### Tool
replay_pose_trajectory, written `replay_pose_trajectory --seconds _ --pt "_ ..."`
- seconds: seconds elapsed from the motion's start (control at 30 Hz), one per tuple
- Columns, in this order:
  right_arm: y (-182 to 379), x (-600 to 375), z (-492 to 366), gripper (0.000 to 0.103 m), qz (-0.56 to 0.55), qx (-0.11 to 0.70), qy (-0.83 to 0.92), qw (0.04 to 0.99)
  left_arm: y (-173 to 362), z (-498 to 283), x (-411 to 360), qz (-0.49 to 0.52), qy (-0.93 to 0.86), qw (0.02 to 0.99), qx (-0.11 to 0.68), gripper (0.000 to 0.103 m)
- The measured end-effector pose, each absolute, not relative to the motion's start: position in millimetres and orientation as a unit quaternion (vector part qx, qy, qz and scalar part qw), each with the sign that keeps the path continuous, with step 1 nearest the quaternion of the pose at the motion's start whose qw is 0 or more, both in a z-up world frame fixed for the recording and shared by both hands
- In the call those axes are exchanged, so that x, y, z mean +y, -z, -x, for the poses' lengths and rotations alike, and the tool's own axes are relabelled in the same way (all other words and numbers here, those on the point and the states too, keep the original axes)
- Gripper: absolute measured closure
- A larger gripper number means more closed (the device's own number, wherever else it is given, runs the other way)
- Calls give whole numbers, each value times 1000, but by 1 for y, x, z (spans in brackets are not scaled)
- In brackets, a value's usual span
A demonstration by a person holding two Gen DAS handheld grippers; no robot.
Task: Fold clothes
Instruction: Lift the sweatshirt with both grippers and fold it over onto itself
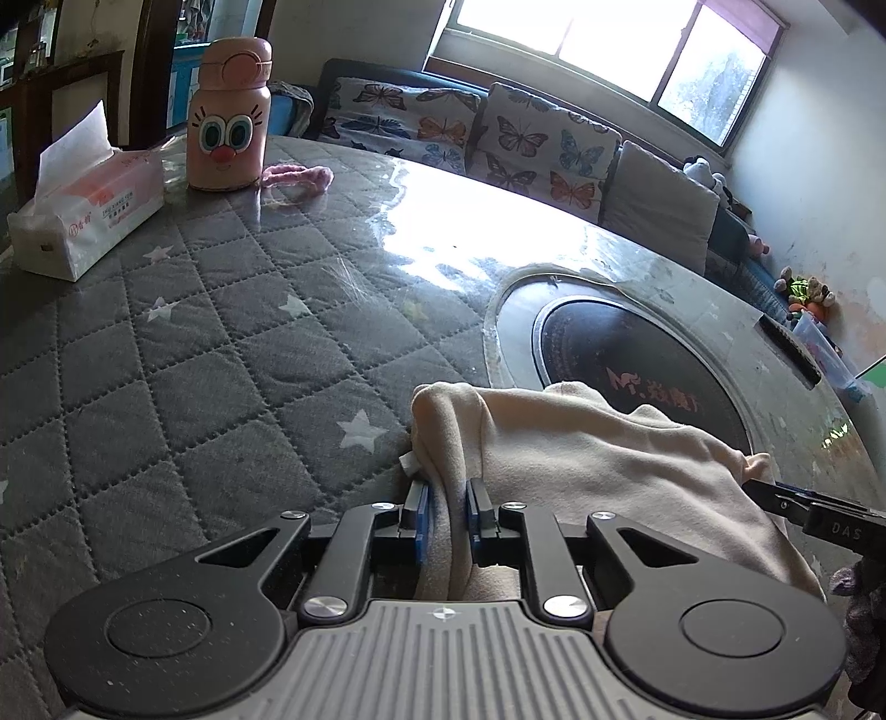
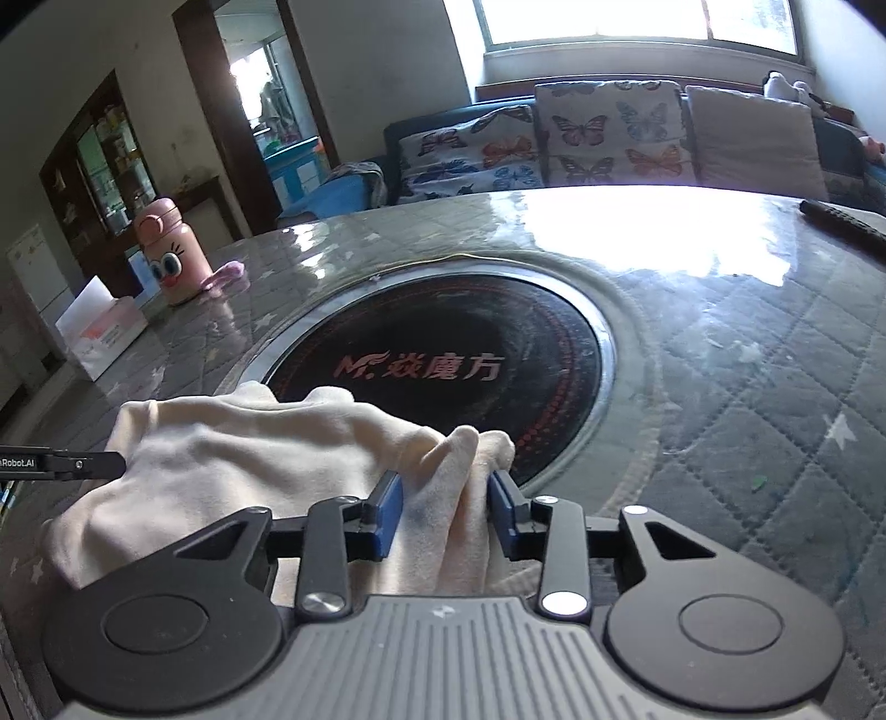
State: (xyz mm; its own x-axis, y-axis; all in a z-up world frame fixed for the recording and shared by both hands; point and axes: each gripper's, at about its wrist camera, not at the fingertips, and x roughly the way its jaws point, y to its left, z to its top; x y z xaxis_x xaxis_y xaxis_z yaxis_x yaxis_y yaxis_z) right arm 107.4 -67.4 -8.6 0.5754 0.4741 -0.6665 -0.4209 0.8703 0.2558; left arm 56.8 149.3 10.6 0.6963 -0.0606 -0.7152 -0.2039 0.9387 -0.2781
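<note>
Presently, left to right across the surface (image 1: 232, 310), a quilted grey cover with white stars under a glossy sheet:

1. Tissue pack (image 1: 83, 221), far left.
2. Pink cartoon-faced bottle (image 1: 230, 119), upright, just right of the pack; a pink fuzzy band (image 1: 302, 176) beside it.
3. Left hand-held gripper (image 1: 447, 512), blue pads pinched on a bunched corner of the garment.
4. Cream garment (image 2: 249, 459), near edge, its long axis running left-right between the two tools, its far edge lapping the round black cooktop inset (image 2: 443, 365).
5. Right hand-held gripper (image 2: 446, 509), closed on the opposite bunched corner.

Each hand seems equally near its own end; cloth lies directly ahead of both, sagging between.

Room: butterfly-cushioned sofa (image 2: 554, 144) beyond, bright window (image 1: 598, 39) behind it.
</note>
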Motion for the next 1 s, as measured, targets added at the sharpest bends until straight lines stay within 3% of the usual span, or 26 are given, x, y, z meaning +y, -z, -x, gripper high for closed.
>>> replay_pose_trajectory --seconds 0.1,0.3,0.53,0.67,0.77,0.9,1.0 --pt "8 -66 -106 91 -38 385 -254 886 -10 -57 149 169 -36 906 386 87" --pt "-3 -65 -103 92 -35 376 -255 890 -11 -55 149 166 -32 909 381 89" --pt "-8 -58 -103 93 -18 374 -250 893 -11 -52 147 152 -54 915 371 79" --pt "-4 -59 -106 92 -22 382 -246 891 -9 -53 147 145 -63 914 373 67" --pt "-1 -61 -109 91 -28 387 -244 889 -9 -55 149 153 -62 912 376 65" --pt "5 -65 -113 90 -45 395 -245 884 -9 -60 151 160 -53 909 380 67" --pt "7 -69 -115 87 -59 399 -248 881 -7 -62 151 165 -41 908 383 85"
